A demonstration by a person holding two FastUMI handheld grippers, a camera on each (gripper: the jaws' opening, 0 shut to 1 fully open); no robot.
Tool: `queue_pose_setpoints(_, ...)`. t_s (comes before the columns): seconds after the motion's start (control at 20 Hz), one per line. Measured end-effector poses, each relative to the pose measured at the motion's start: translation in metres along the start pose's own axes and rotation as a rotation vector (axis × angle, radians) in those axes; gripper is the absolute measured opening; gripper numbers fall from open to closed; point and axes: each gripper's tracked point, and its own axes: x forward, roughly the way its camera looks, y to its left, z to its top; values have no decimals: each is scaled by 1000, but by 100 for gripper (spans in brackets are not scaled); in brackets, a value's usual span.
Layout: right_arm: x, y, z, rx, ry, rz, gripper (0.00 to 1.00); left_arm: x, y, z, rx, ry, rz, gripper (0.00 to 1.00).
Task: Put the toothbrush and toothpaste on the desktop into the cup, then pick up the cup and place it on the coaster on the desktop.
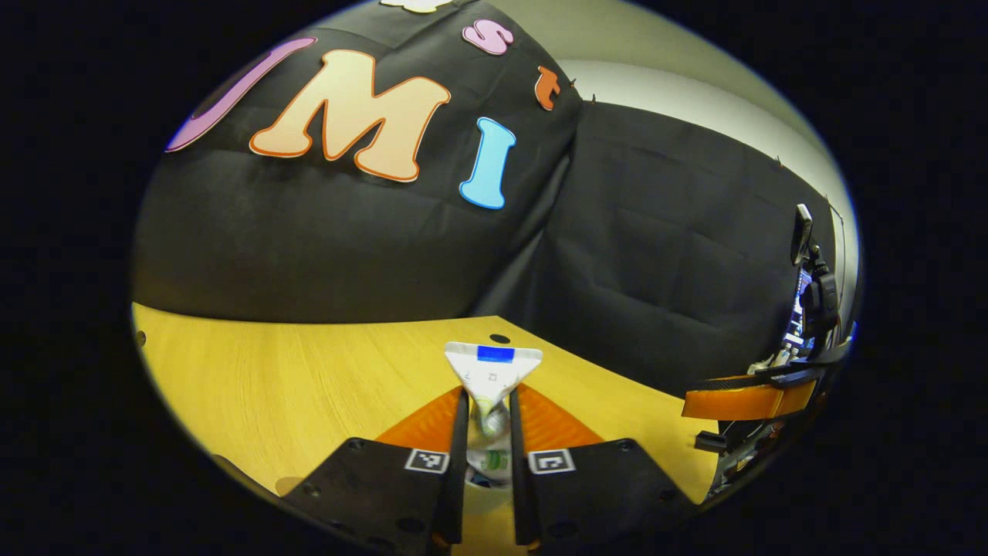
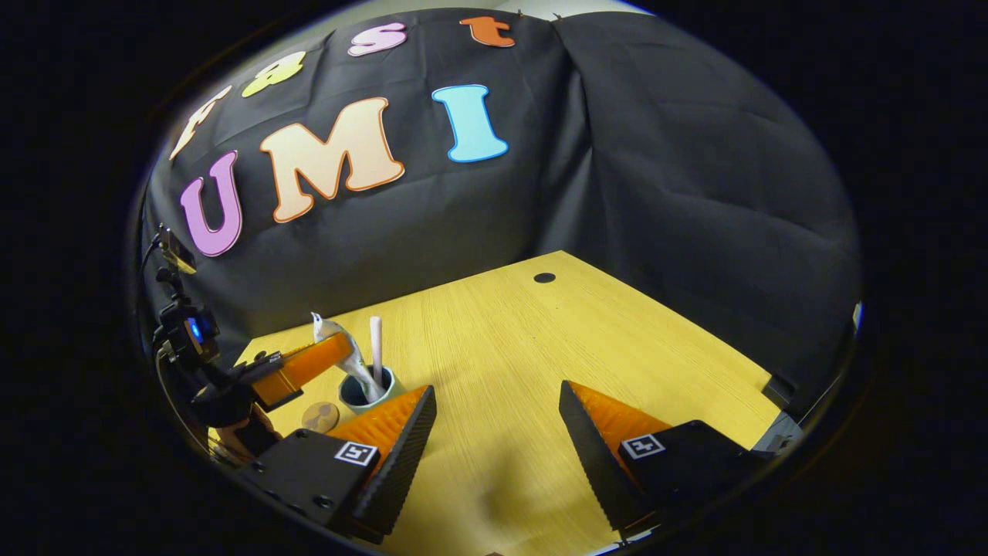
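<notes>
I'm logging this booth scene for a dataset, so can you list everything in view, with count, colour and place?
toothpaste tube: one, white with a blue mark, clamped between the left fingers, lower end in the cup
toothbrush: one, white, standing in the cup
cup: one, pale with a dark inside, on the desktop
coaster: one, brown, round, on the desktop beside the cup
desktop: one, yellow wood with a small dark hole at its far side
left hand-held gripper: one, black and orange, shut on the tube
right hand-held gripper: one, black and orange, open above the desktop
</notes>
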Motion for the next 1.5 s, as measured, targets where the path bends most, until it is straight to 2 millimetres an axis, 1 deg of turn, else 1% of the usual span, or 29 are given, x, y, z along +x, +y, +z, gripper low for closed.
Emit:
queue_pose_setpoints(0.05, 0, 4, -1, -1, 5, 10, 94, -7, 0, 3, 5, -6, 22, 42)
queue_pose_setpoints(0.1, 2, 8, -2, -2, 11, 19, 98, -12, 0, 9, 16, -13, 32, 66)
queue_pose_setpoints(0.15, 3, 12, -4, -5, 23, 28, 98, -20, 1, 13, 30, -19, 46, 90)
queue_pose_setpoints(0.2, 6, 16, -8, -10, 36, 38, 94, -26, 4, 20, 42, -30, 65, 90)
queue_pose_setpoints(0.25, 7, 21, -12, -15, 53, 49, 98, -34, 8, 24, 54, -34, 82, 92)
queue_pose_setpoints(0.3, 9, 28, -17, -22, 73, 65, 98, -41, 12, 28, 65, -40, 100, 93)
queue_pose_setpoints(0.35, 10, 36, -21, -34, 93, 84, 94, -50, 18, 32, 77, -42, 125, 92)
queue_pose_setpoints(0.45, 13, 55, -27, -71, 138, 132, 94, -68, 33, 39, 90, -30, 183, 93)
queue_pose_setpoints(0.5, 14, 67, -33, -95, 167, 164, 98, -79, 42, 41, 91, -21, 217, 93)
queue_pose_setpoints(0.6, 20, 89, -44, -147, 229, 235, 98, -102, 61, 45, 78, -13, 298, 93)
queue_pose_setpoints(0.65, 24, 99, -48, -172, 259, 270, 94, -115, 69, 46, 65, -9, 337, 92)
queue_pose_setpoints(0.7, 28, 108, -53, -194, 292, 304, 94, -129, 75, 45, 53, -6, 378, 93)
queue_pose_setpoints(0.75, 34, 115, -57, -209, 320, 330, 98, -144, 82, 44, 43, 0, 423, 93)
queue_pose_setpoints(0.85, 42, 124, -68, -233, 380, 367, 98, -172, 98, 35, 19, 20, 512, 93)
queue_pose_setpoints(0.9, 46, 127, -75, -245, 410, 378, 98, -186, 102, 31, 0, 29, 550, 93)
queue_pose_setpoints(0.95, 49, 129, -81, -257, 440, 384, 94, -199, 106, 26, -22, 39, 588, 93)
queue_pose_setpoints(1.0, 53, 129, -87, -274, 472, 386, 93, -213, 111, 20, -41, 46, 627, 93)
queue_pose_setpoints(1.05, 57, 130, -92, -290, 501, 387, 99, -226, 114, 15, -59, 51, 666, 93)
queue_pose_setpoints(1.1, 64, 129, -99, -323, 547, 376, 98, -242, 119, 10, -80, 57, 716, 93)
queue_pose_setpoints(1.15, 68, 126, -104, -349, 582, 361, 86, -259, 122, 5, -102, 60, 769, 93)
queue_pose_setpoints(1.2, 74, 126, -110, -366, 609, 350, 80, -273, 123, 1, -122, 59, 808, 93)
queue_pose_setpoints(1.3, 77, 128, -118, -375, 664, 341, 74, -288, 120, -2, -152, 48, 842, 93)
queue_pose_setpoints(1.35, 79, 125, -122, -387, 684, 327, 65, -294, 118, -3, -165, 42, 858, 93)
queue_pose_setpoints(1.4, 81, 127, -125, -387, 702, 323, 65, -297, 117, -5, -173, 42, 869, 93)
queue_pose_setpoints(1.45, 82, 127, -129, -391, 730, 309, 39, -301, 116, -8, -181, 44, 883, 93)
queue_pose_setpoints(1.5, 84, 126, -129, -394, 732, 302, 37, -303, 116, -10, -187, 50, 890, 93)
